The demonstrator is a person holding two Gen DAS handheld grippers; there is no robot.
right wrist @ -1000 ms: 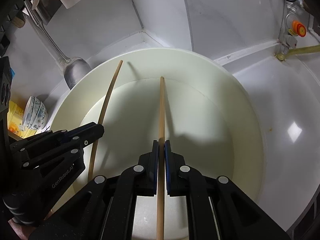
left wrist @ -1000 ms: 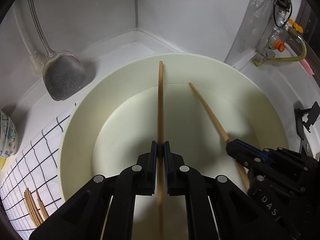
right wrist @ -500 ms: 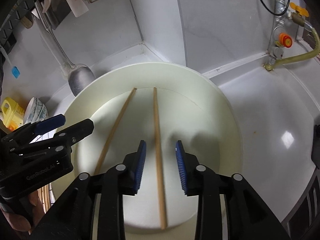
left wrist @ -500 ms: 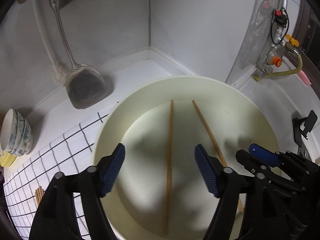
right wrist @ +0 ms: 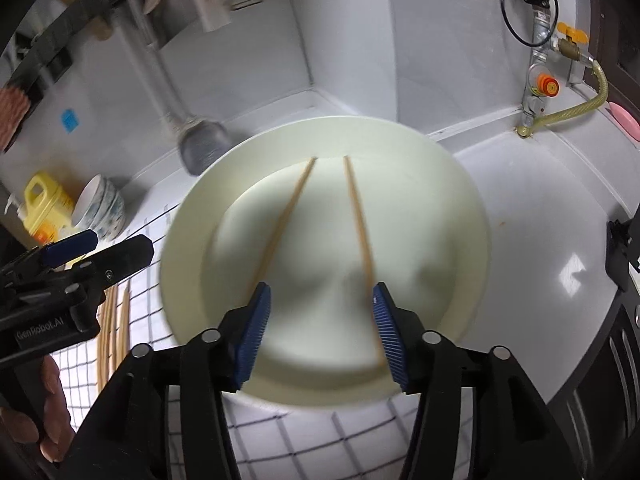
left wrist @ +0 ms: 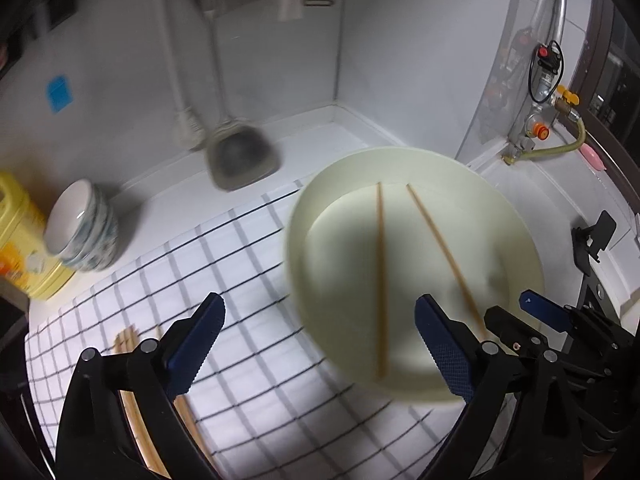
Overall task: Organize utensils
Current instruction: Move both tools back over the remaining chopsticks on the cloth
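Two wooden chopsticks lie loose in a cream round basin (left wrist: 524, 224), one on the left (left wrist: 380, 280) and one on the right (left wrist: 440, 248). My left gripper (left wrist: 320, 300) hangs above the basin's near left edge with its jaws opening wide and nothing held. The right wrist view shows the same basin (right wrist: 478, 208) with the left chopstick (right wrist: 286, 216) and the right chopstick (right wrist: 360, 232). My right gripper (right wrist: 321, 286) is above its near edge, jaws opening, nothing pressed between the pads. More chopsticks (left wrist: 132, 400) lie on the checked cloth.
A black-and-white checked cloth (left wrist: 240, 280) covers the counter left of the basin. Stacked bowls (left wrist: 84, 228) and a yellow bottle (left wrist: 16, 240) stand far left. A metal spatula (left wrist: 240, 156) hangs on the wall. Gas valve and hose (left wrist: 540, 132) are at right.
Both grippers let go of their chopsticks, opened wide and drew back and up from the basin. The two chopsticks now lie in it.
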